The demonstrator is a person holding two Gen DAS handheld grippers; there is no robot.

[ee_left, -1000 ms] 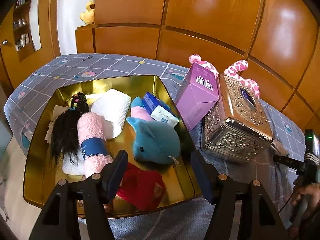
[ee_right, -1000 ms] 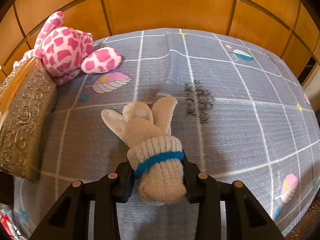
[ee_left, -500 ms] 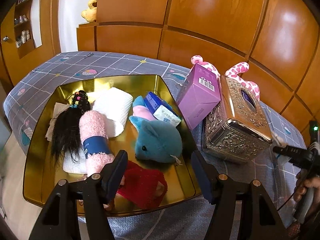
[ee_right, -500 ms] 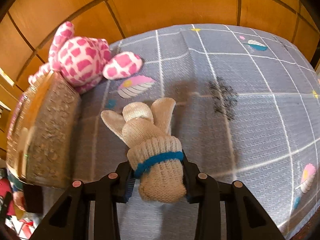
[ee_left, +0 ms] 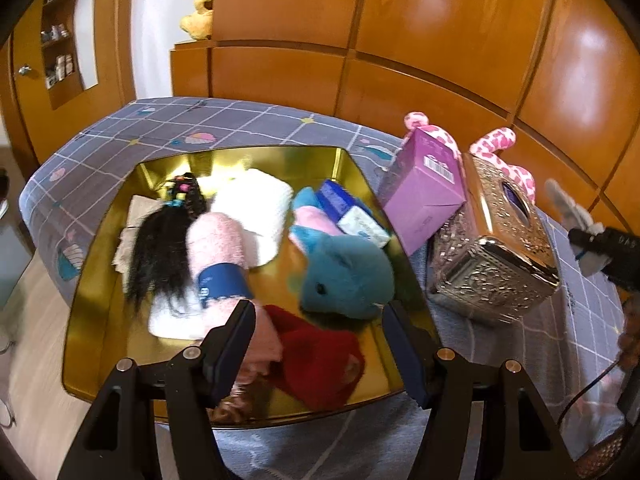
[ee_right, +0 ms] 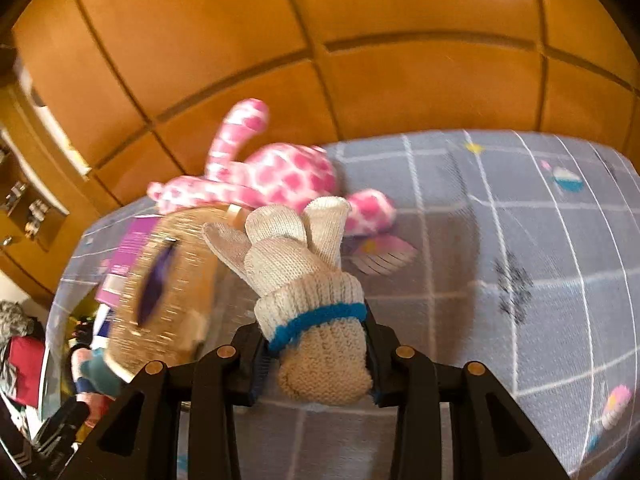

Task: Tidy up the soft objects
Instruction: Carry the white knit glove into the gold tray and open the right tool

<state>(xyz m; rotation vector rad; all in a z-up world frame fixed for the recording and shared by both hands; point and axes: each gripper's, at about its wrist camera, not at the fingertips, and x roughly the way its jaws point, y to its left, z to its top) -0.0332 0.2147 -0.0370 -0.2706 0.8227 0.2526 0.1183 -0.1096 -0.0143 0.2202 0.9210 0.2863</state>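
A gray checked cloth [ee_left: 256,120] covers the table. On it sits a gold tray [ee_left: 96,304], seen whole only in the left view. The tray holds a white towel [ee_left: 256,208], a pink roll [ee_left: 218,248], a blue bunny [ee_left: 344,276], a black wig [ee_left: 158,252] and a red cloth [ee_left: 320,360]. A silver box [ee_left: 496,252] stands just beside the tray, with a purple box [ee_left: 424,192] leaning between them. Only the right view shows the pink toy [ee_right: 280,176] well, lying behind the silver box. The left gripper [ee_left: 320,344] hangs over the tray's near edge, fingers wide apart, holding nothing. The right gripper [ee_right: 316,360] squeezes the cuff of a cream glove [ee_right: 304,280], lifted off the cloth near the silver box.
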